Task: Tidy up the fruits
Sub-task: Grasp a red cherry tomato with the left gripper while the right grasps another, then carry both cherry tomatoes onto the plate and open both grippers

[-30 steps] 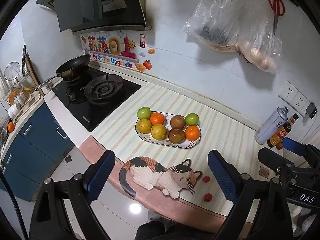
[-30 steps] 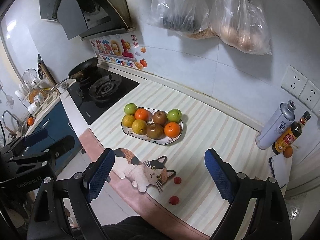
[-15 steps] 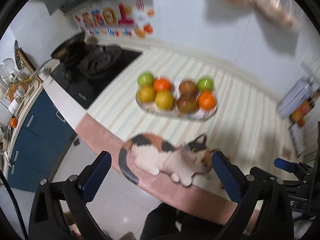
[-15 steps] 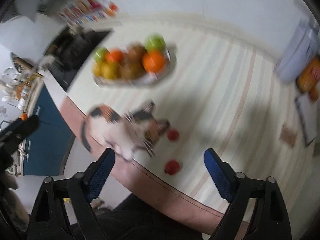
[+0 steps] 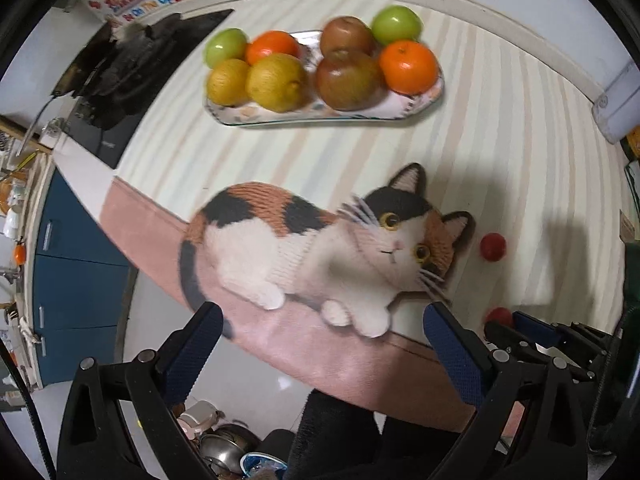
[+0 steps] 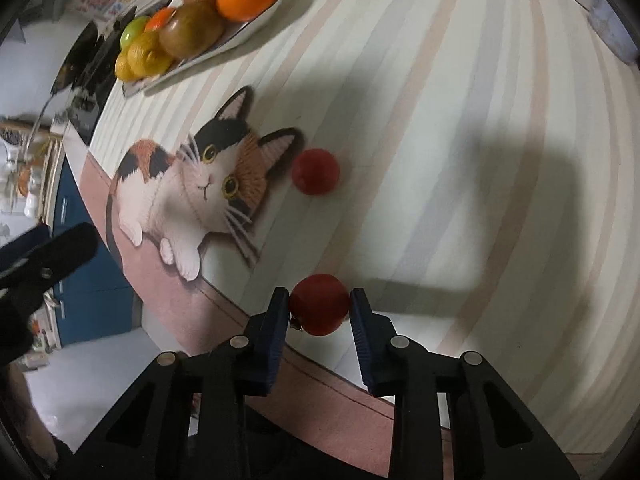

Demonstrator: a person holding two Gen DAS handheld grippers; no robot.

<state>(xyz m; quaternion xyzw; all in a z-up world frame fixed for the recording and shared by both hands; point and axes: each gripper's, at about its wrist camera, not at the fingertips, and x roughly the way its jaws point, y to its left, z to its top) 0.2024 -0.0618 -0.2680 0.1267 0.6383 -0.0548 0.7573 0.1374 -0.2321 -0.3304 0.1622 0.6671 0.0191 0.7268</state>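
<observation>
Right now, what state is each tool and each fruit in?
Right tool: just closed, shut on the near red fruit.
Left tool: open, empty.
Far red fruit: loose on the counter beside the cat mat.
Fruit plate: full, eight fruits.

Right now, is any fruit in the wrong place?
Yes. Two small red fruits lie loose on the striped counter, away from the fruit plate: one beside the cat picture, the other gripped by the right gripper.
</observation>
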